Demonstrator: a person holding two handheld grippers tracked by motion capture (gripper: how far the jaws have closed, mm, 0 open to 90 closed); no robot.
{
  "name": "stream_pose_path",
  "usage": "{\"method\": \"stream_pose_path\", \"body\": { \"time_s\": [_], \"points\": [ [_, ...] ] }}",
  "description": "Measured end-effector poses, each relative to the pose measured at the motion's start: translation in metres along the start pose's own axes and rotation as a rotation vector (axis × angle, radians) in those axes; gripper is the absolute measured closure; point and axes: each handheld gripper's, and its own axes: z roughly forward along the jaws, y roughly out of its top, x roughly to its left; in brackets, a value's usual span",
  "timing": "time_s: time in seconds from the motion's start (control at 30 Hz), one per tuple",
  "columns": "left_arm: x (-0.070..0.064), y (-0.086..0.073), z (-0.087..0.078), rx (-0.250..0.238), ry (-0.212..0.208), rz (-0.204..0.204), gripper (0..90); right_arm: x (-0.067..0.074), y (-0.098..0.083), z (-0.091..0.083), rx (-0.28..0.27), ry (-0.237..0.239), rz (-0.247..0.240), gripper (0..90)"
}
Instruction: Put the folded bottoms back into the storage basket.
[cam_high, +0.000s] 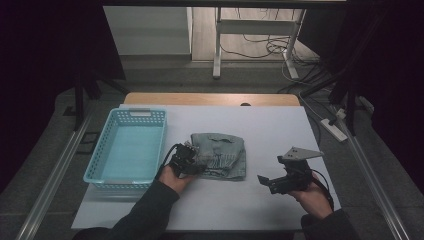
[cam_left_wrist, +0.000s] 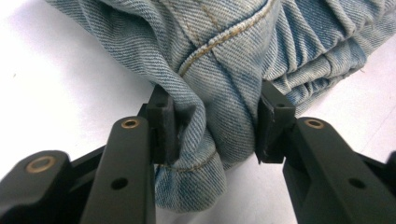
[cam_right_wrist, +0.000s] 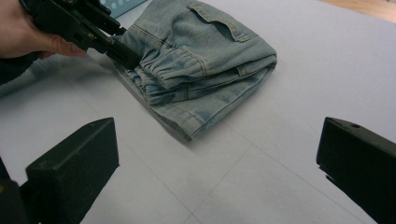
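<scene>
The table (cam_high: 280, 125) carries a turquoise basket (cam_high: 102, 150) at its left edge. The folded denim garment (cam_high: 220, 155) lies mid-surface, just beside the basket. Left gripper (cam_left_wrist: 212, 126): jaws clamped on a bunched denim fold. Right gripper (cam_right_wrist: 217, 168): jaws wide, empty, near the front-right corner. Step judged: transfer to basket. Next move requires lifting without unfolding.

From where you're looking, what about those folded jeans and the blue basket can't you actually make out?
- Folded jeans: the layers cover the legs, so the length stays unknown in the high view. The left gripper view cuts them off at its top edge.
- Left gripper: how deep the pinched fold runs is covered by denim.
- Basket: its near wall blocks part of the floor inside.
- Right gripper: its jaws are cut off at the bottom edge.
</scene>
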Motion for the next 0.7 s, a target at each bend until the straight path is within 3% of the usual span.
{"method": "stream_pose_path", "body": {
  "time_s": [0.7],
  "points": [
    [0.001,-0.001,0.0,-0.004,-0.006,-0.003,55.4,-0.021,0.028,0.046,0.086,-0.014,0.04,0.0]
  ]
}}
